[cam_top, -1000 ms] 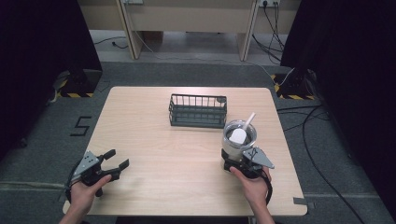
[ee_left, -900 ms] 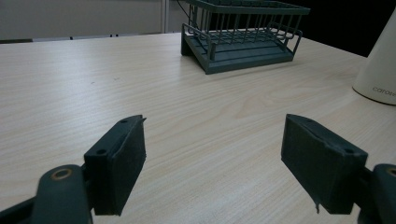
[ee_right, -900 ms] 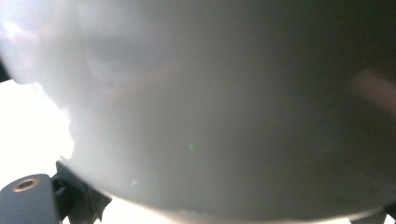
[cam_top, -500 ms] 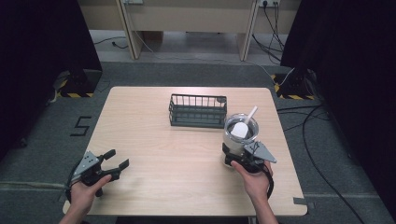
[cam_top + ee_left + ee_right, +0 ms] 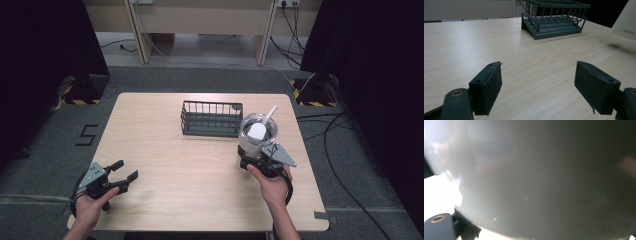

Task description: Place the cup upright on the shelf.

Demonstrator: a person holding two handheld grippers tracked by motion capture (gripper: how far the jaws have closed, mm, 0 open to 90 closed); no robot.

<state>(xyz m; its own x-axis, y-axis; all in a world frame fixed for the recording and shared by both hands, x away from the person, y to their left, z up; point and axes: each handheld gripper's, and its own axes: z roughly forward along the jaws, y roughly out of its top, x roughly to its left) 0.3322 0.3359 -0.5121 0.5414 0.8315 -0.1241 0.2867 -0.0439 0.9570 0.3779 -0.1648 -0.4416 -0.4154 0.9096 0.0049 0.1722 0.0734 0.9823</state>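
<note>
Comparing this moment with one second ago, the right gripper (image 5: 260, 159) has advanced from just short of the round grey-white container with a white scoop standing in it (image 5: 257, 135) to a position against its near wall. The container itself appears unmoved, near the right end of the dark wire rack (image 5: 211, 118) on the pale wooden table (image 5: 190, 175). This suggests a grasp is being set up; no lift is evident.

The left gripper (image 5: 537, 90) remains at the near left corner, jaws spread wide and empty.

The right gripper view gives a blurred grey wall (image 5: 544, 177) at very close range; jaw closure cannot be determined. The left gripper view adds lettering on the container's side (image 5: 627, 23).
</note>
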